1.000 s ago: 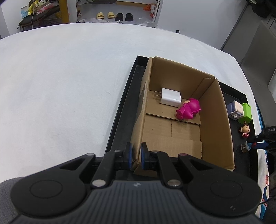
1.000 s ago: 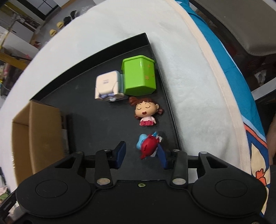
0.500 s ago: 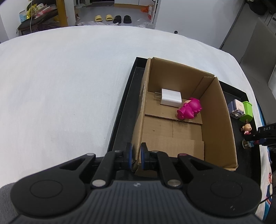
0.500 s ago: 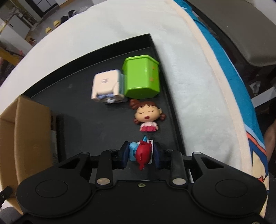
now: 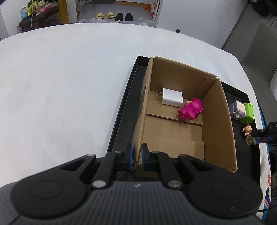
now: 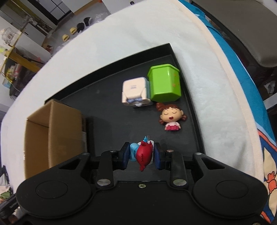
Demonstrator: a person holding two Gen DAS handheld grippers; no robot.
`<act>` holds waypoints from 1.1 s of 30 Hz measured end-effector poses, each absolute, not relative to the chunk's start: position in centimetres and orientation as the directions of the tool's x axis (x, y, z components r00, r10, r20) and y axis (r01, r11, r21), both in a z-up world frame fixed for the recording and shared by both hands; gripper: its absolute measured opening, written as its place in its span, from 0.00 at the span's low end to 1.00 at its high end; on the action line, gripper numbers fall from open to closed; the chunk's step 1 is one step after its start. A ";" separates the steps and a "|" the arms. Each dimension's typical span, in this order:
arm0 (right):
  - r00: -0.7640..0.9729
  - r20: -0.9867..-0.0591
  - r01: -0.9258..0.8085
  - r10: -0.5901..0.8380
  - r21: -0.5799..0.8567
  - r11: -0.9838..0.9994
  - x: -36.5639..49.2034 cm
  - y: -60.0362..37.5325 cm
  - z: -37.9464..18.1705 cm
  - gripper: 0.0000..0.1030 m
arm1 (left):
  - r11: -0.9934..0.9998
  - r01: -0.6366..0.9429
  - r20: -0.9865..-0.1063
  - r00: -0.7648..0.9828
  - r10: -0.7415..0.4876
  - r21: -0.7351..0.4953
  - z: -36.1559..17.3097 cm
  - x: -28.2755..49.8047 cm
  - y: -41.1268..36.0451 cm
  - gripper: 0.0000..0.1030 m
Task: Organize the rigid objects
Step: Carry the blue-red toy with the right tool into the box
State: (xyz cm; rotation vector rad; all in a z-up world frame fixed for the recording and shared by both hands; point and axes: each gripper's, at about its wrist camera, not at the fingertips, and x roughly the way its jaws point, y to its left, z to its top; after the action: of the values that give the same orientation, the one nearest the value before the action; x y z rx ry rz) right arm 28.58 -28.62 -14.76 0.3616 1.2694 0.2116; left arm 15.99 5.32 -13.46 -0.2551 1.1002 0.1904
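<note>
My right gripper [image 6: 142, 154] is shut on a small red and blue figurine [image 6: 143, 153], held just above the black tray [image 6: 107, 110]. Beyond it on the tray stand a brown-haired doll [image 6: 170, 117], a green box [image 6: 163, 84] and a white cube toy [image 6: 135, 91]. My left gripper [image 5: 136, 156] is shut on the near corner wall of the open cardboard box [image 5: 223, 121]. Inside the box lie a white charger [image 5: 172, 98] and a magenta pig toy [image 5: 190, 109]. The right gripper [image 5: 259, 136] with the figurine shows at the right edge of the left wrist view.
The tray rests on a white cloth-covered table [image 5: 60, 86]. A blue patterned cloth [image 6: 242, 86] hangs along the table's right edge, with a grey chair [image 6: 251, 31] beyond. Shoes [image 5: 113, 15] and shelves stand on the floor far behind.
The right gripper's fingers closed on the red and blue figurine and lifted it slightly off the tray. The left gripper kept still, holding the box wall.
</note>
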 end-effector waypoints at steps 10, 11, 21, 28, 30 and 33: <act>0.333 -0.833 -0.004 0.441 0.467 0.884 28.0 -27.6 -11.9 0.28 | 0.955 -0.272 -0.896 0.443 0.013 -0.120 -13.4 15.9 5.5 0.09; 0.339 -0.828 -0.010 0.446 0.471 0.882 28.0 -27.5 -11.6 0.28 | 0.955 -0.270 -0.896 0.443 0.013 -0.120 -13.4 15.9 5.6 0.09; 0.371 -0.794 -0.080 0.481 0.489 0.869 28.0 -25.5 -9.2 0.28 | 0.952 -0.277 -0.896 0.444 0.006 -0.131 -13.4 15.9 5.7 0.09; 0.381 -0.768 -0.196 0.515 0.478 0.856 27.9 -23.0 -7.0 0.28 | 0.949 -0.282 -0.896 0.444 -0.001 -0.140 -13.4 15.9 5.9 0.09; 0.378 -0.764 -0.205 0.523 0.482 0.852 28.0 -22.4 -6.7 0.28 | 0.949 -0.282 -0.896 0.444 -0.005 -0.144 -13.4 15.9 6.0 0.09; 0.368 -0.762 -0.219 0.533 0.486 0.846 28.0 -21.3 -6.4 0.28 | 0.947 -0.283 -0.896 0.445 -0.014 -0.155 -13.3 15.9 6.2 0.09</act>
State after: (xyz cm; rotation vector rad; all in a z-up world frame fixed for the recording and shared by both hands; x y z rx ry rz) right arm 28.04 -21.28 -6.43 0.3271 1.0942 0.4943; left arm 15.86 6.17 -13.34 -0.3012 1.1016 0.1700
